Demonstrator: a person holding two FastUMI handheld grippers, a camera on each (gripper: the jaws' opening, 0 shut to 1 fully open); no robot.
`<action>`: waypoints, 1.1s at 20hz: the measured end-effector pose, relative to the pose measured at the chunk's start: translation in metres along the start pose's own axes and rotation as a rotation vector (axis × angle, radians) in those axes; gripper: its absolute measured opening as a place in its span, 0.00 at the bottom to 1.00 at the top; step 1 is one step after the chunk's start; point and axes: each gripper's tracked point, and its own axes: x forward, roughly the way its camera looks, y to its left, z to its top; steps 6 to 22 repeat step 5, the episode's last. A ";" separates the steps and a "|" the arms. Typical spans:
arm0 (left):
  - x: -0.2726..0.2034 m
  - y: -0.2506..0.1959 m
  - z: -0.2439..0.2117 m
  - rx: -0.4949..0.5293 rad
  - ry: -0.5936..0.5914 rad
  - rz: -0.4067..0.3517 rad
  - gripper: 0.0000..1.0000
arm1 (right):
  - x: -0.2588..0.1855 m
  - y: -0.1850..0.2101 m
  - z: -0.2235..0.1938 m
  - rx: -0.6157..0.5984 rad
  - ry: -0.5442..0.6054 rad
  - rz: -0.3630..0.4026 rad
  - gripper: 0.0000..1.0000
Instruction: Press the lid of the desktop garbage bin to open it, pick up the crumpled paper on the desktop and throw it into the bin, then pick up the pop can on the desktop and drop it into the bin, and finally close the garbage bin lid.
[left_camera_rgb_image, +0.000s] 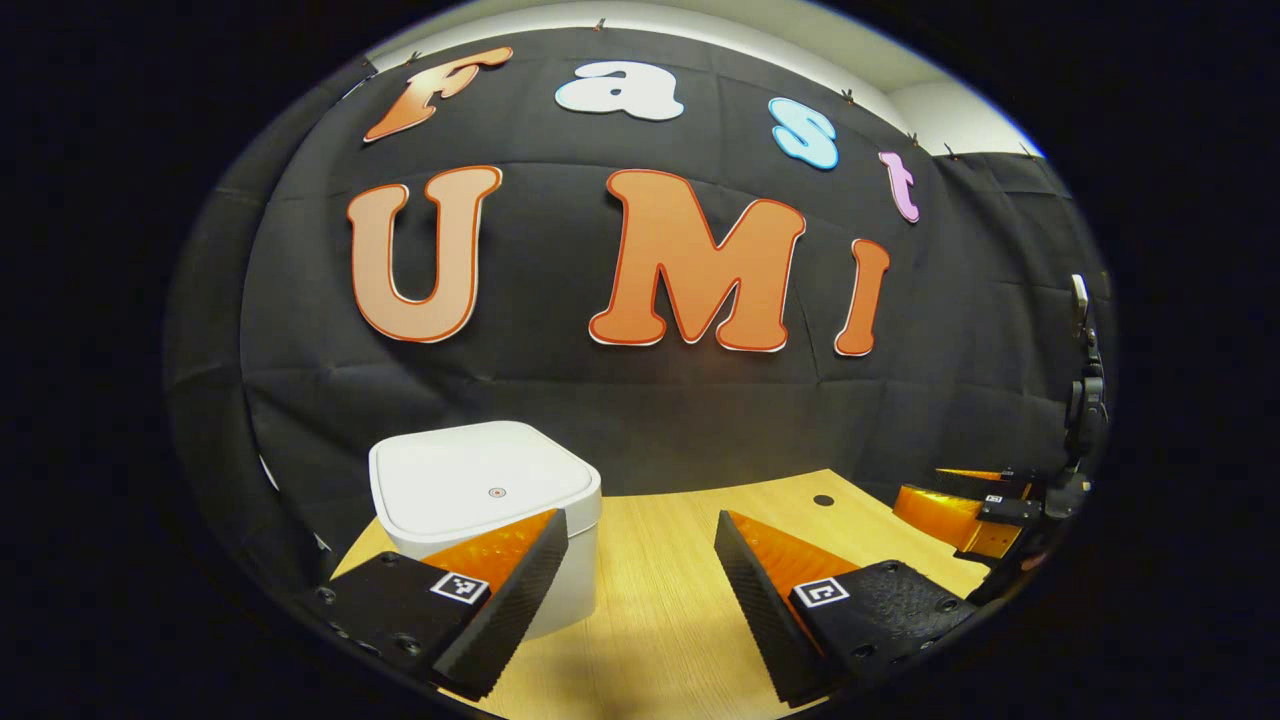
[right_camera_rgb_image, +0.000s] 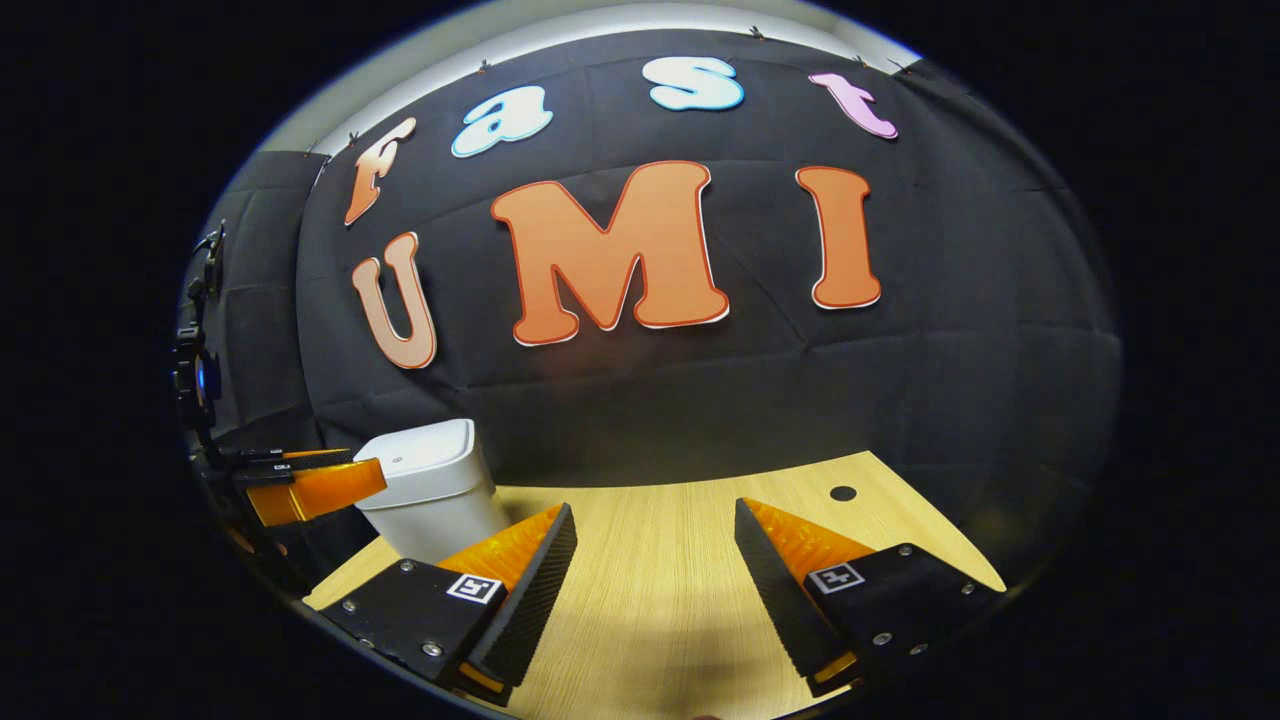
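Both grippers hover above the wooden desktop (left_camera_rgb_image: 680, 560) with nothing between their fingers, which I judge to be a ready stance for pressing the lid. The left gripper (left_camera_rgb_image: 640, 590) has its fingers spread wide; the white garbage bin (left_camera_rgb_image: 480, 490), lid closed, sits just beyond its left finger, partly hidden by it. The right gripper (right_camera_rgb_image: 655, 590) is also spread wide, with the bin (right_camera_rgb_image: 430, 485) farther off to its left, behind the left gripper's tips (right_camera_rgb_image: 310, 490)
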 end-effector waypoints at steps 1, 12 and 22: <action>-0.002 0.002 -0.001 -0.001 0.003 -0.002 0.94 | -0.001 0.000 0.000 0.001 -0.001 -0.005 0.95; -0.005 0.003 -0.001 0.009 0.008 -0.023 0.94 | -0.007 0.001 0.005 0.023 -0.019 -0.025 0.95; -0.005 0.003 -0.001 0.009 0.008 -0.023 0.94 | -0.007 0.001 0.005 0.023 -0.019 -0.025 0.95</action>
